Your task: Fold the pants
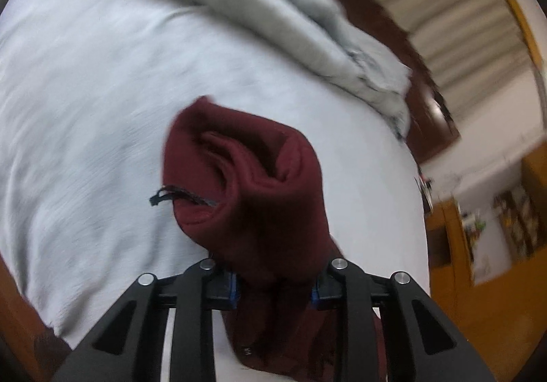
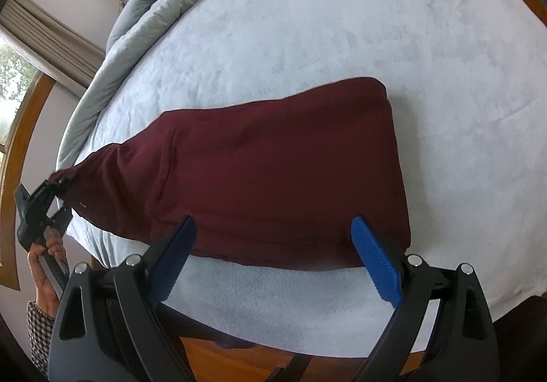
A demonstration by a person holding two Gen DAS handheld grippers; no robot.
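Note:
Dark maroon pants [image 2: 273, 170] lie folded lengthwise on a pale blue bed sheet [image 2: 342, 23]. My left gripper [image 1: 275, 289] is shut on a bunched end of the pants [image 1: 253, 183] and lifts it off the sheet; it also shows in the right wrist view [image 2: 41, 207] at the far left, held by a hand. My right gripper [image 2: 273, 255] is open and empty, its blue pads [image 2: 376, 259] just above the near edge of the pants.
A rumpled grey-blue blanket [image 2: 164, 2] lies along the far side of the bed, also in the left wrist view [image 1: 273, 6]. A dark wooden headboard [image 1: 410, 74], curtains [image 2: 44, 40] and the wooden bed frame [image 2: 239, 361] surround the mattress.

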